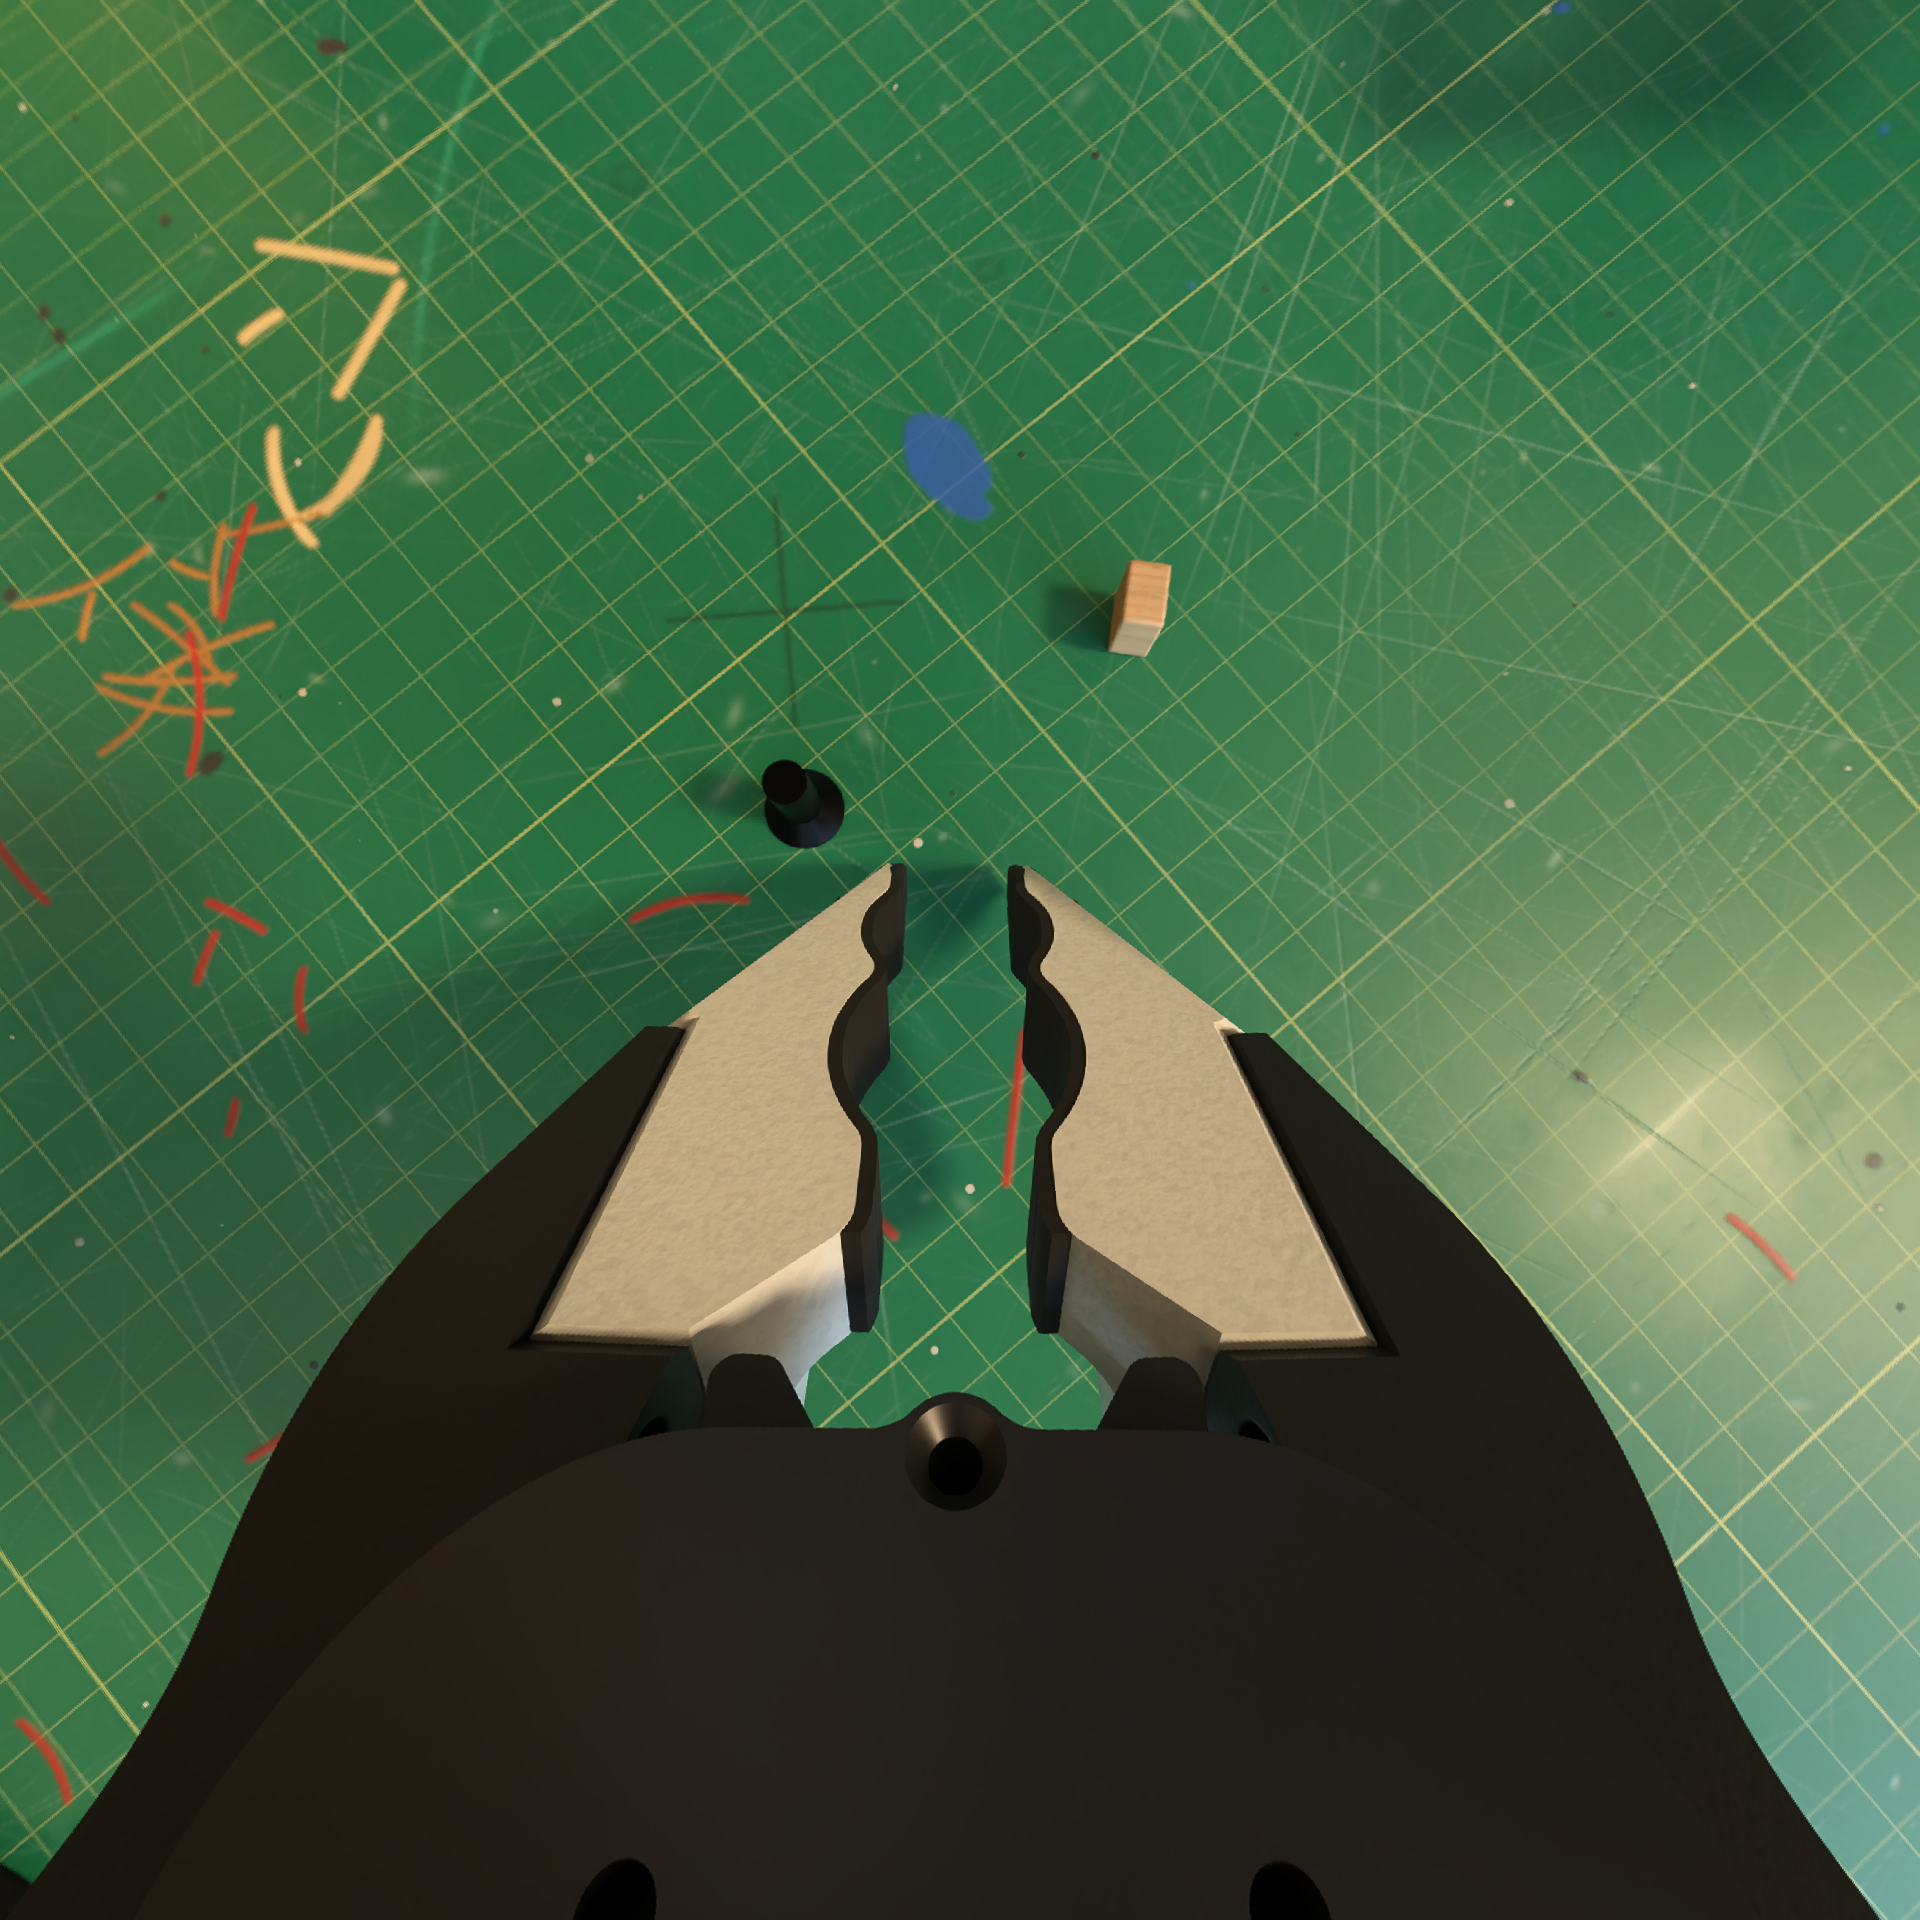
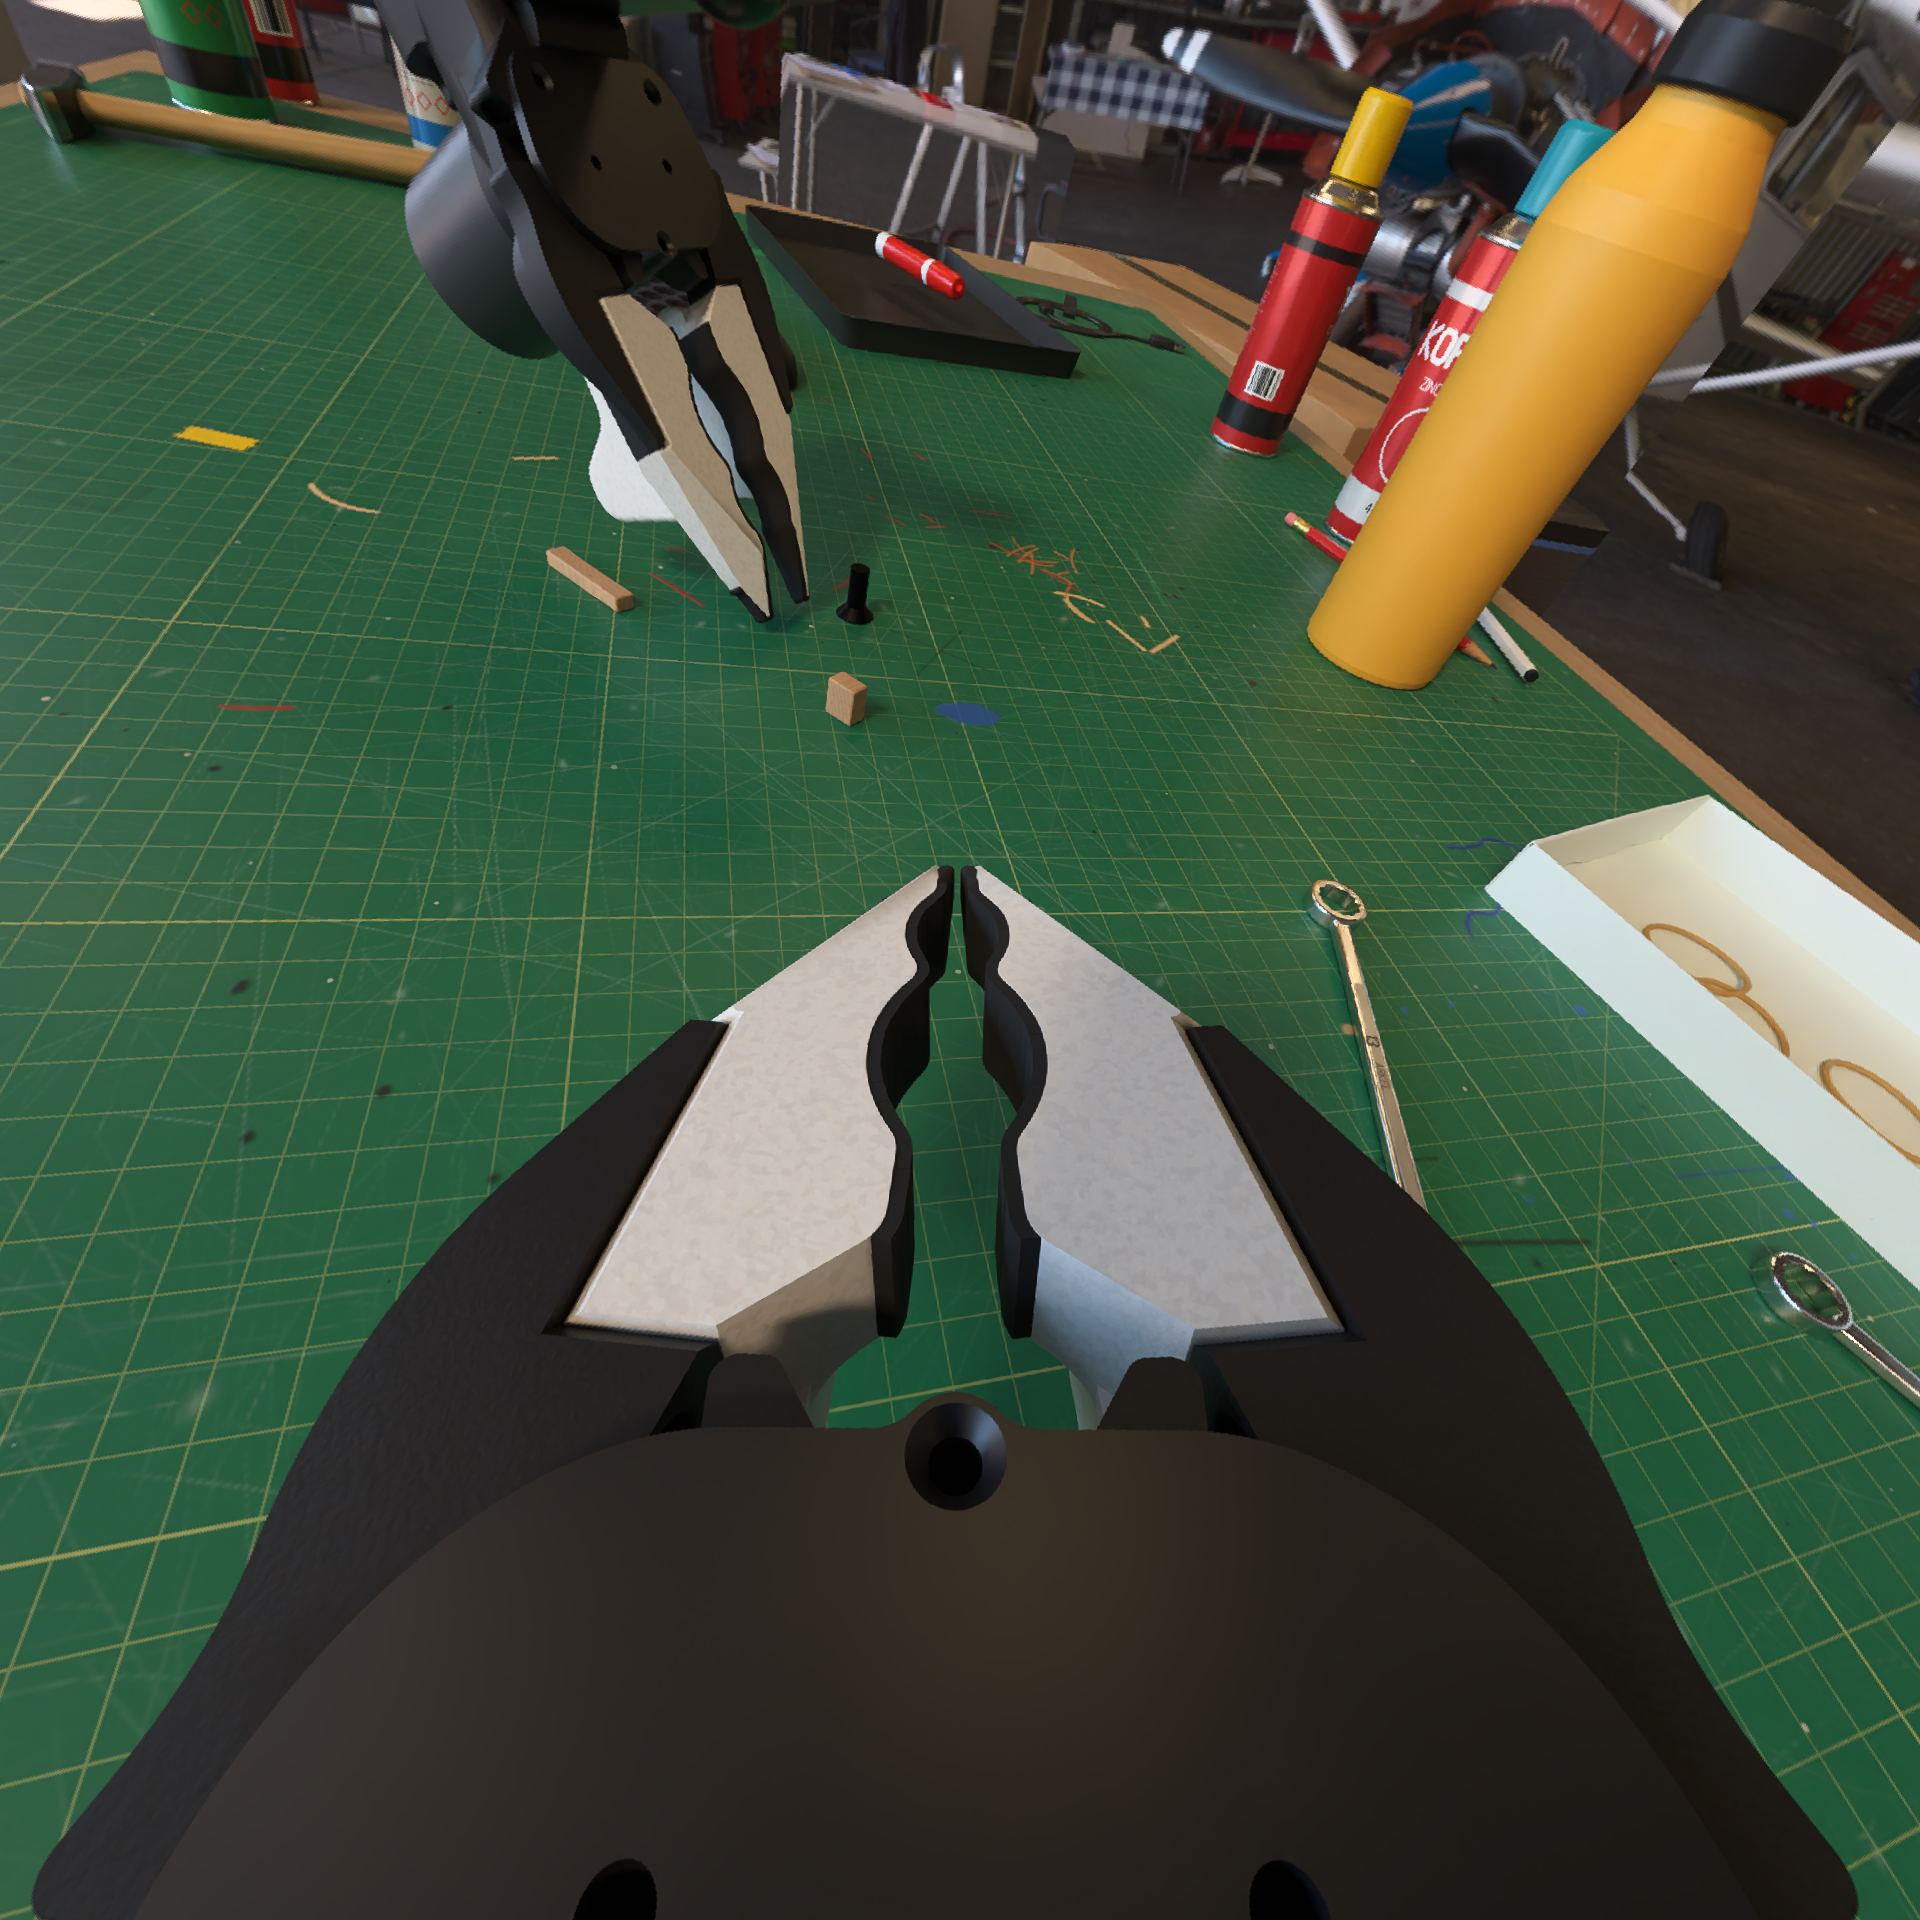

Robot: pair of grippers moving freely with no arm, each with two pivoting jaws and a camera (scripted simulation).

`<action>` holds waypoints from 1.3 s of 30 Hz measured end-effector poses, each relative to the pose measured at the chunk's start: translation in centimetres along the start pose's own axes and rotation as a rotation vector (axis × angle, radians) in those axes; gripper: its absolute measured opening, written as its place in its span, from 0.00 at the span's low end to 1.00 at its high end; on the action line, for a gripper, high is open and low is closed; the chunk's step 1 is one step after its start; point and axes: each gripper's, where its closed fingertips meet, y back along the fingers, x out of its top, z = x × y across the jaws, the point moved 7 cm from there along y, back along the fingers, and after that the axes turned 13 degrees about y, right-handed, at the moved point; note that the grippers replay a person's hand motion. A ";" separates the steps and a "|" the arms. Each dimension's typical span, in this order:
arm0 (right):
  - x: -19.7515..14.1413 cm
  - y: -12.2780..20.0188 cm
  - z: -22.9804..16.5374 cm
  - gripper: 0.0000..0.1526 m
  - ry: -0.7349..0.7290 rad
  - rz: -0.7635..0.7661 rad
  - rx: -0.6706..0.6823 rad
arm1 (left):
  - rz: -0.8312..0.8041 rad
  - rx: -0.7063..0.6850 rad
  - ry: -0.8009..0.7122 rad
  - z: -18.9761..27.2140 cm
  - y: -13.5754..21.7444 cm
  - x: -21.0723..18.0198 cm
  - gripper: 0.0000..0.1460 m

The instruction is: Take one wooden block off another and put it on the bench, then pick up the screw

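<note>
In the left wrist view, the left gripper (image 1: 957, 873) points down at the green cutting mat (image 1: 1455, 520), its jaws parted by a narrow gap with nothing between them. The black screw (image 1: 801, 802) stands head-down on the mat just above and left of the fingertips, near but apart from them. A small wooden block (image 1: 1139, 608) stands alone on the mat right of centre, above the fingertips. A blue paint blot (image 1: 945, 465) lies higher up, near the middle, and orange and red scribbles (image 1: 197, 644) fill the left side.

In the right wrist view, the right gripper (image 2: 956, 871) fills the lower half, its jaws nearly together and empty, tips just apart, over the cutting mat (image 2: 312, 935). In the upper left the left gripper (image 2: 777, 608) slants down, its tips close to the mat, and the screw (image 2: 855, 596) stands just right of them. The small wooden block (image 2: 846, 698) sits below the screw, towards the middle of the frame, and a flat wooden block (image 2: 589, 578) lies left of the left gripper's tips. At the right stand a yellow bottle (image 2: 1527, 395) and two red spray cans (image 2: 1299, 301); a ring spanner (image 2: 1366, 1039) and a white tray (image 2: 1558, 935) with rubber bands lie lower right. A black tray (image 2: 956, 332) holding a red marker (image 2: 918, 264) sits at upper centre.
</note>
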 end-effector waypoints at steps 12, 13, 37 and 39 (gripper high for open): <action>0.3 -0.3 -0.7 0.01 0.041 0.001 0.018 | 0.300 -0.267 -0.236 6.1 4.7 6.9 0.12; 0.3 -0.3 -0.8 0.01 0.047 0.003 0.023 | 0.304 -0.282 -0.281 7.2 5.0 7.6 0.12; -0.2 0.1 0.3 0.01 -0.002 -0.016 -0.014 | 0.017 -0.104 -0.134 -0.2 -1.7 3.4 0.14; -0.2 0.1 0.3 0.01 -0.006 -0.013 -0.017 | -0.006 -0.104 -0.163 -0.4 -2.2 3.4 0.14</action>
